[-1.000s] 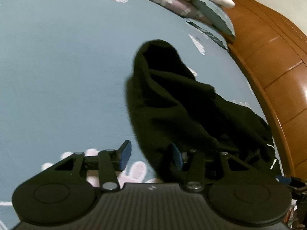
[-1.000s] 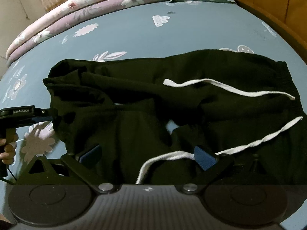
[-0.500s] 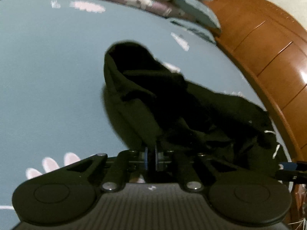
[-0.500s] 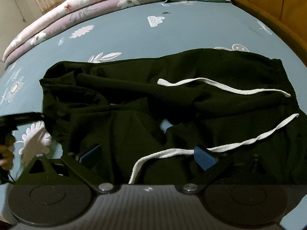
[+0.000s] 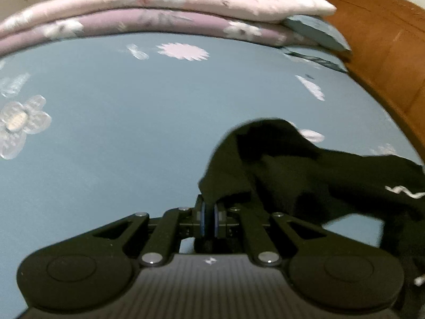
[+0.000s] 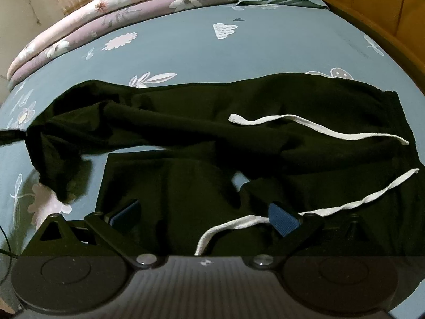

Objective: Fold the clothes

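Left gripper (image 5: 209,219) clamped on a leg hem of the black drawstring shorts (image 6: 239,133), lifting that hem off the blue bedsheet (image 5: 119,133). Right gripper (image 6: 204,212) jaws apart above the near leg; the white drawstring (image 6: 318,127) lies across the waistband at right.

matt blk cloth pants (image 6: 186,133), glossy wood headboard (image 5: 385,53)

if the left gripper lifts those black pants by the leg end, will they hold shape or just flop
Likely flop: the pants already sag from the shut left gripper and lie creased on the bed. They look thick, so probably not slippery. The loose drawstring will likely dangle or trail.
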A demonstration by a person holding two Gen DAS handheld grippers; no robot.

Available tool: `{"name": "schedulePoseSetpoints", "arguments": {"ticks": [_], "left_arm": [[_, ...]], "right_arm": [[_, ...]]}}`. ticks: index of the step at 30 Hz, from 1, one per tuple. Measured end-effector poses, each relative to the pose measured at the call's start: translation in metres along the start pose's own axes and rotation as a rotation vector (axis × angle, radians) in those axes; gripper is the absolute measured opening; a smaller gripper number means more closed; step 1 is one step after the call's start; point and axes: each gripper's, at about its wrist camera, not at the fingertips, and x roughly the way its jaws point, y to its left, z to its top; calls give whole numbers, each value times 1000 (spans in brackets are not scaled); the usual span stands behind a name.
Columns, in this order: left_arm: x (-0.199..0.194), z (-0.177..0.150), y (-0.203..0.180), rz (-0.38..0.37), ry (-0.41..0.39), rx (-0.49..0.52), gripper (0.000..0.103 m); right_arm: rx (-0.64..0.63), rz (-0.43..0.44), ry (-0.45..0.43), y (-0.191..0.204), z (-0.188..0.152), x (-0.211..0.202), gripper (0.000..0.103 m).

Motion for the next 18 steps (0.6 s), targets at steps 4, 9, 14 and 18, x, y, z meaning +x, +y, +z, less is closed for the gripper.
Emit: {"name": "schedulePoseSetpoints", "arguments": {"ticks": [4, 9, 14, 18], "left_arm": [[7, 9, 9, 80, -10, 3, 11], [10, 9, 12, 102, 11, -8, 15], [-2, 1, 23, 93, 15, -60, 39], [-15, -10, 33, 64, 12, -118, 41]], "right_arm": [[-9, -3, 6, 3, -1, 1, 103], [-3, -8, 6, 3, -1, 0, 103], [4, -1, 6, 4, 0, 2, 103], [-1, 9, 11, 4, 1, 5, 103]]}}
